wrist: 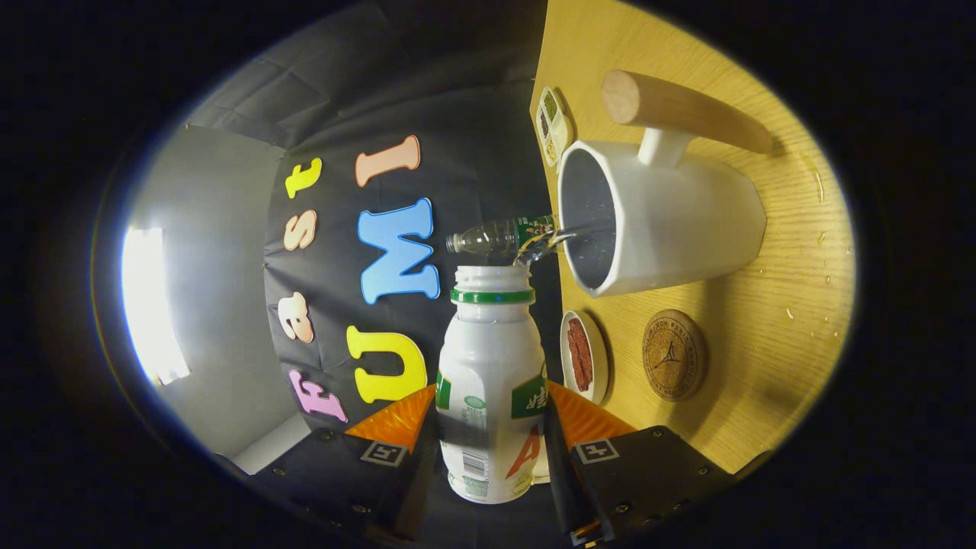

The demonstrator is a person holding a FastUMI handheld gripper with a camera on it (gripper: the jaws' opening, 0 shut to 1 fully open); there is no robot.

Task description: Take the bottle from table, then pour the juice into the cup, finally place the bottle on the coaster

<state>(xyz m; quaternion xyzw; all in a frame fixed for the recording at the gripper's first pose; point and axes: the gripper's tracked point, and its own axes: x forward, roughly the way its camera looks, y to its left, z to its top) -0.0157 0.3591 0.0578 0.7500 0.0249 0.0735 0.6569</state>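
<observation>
Tipping the white bottle (pixel 488 396), clenched between the orange tongs (pixel 489 415), sideways so its open mouth faces the cup (pixel 671 221) on the tabletop (pixel 785 335). Apparently pouring, leaving the cork coaster (pixel 673 354) beside the cup waiting.

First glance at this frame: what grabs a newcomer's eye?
The white bottle, clamped between the gripper jaws and tipped, sends a thin stream from its open mouth into the big white cup with the wooden handle just beyond. The round cork coaster lies beside the cup on the wooden table.
</observation>
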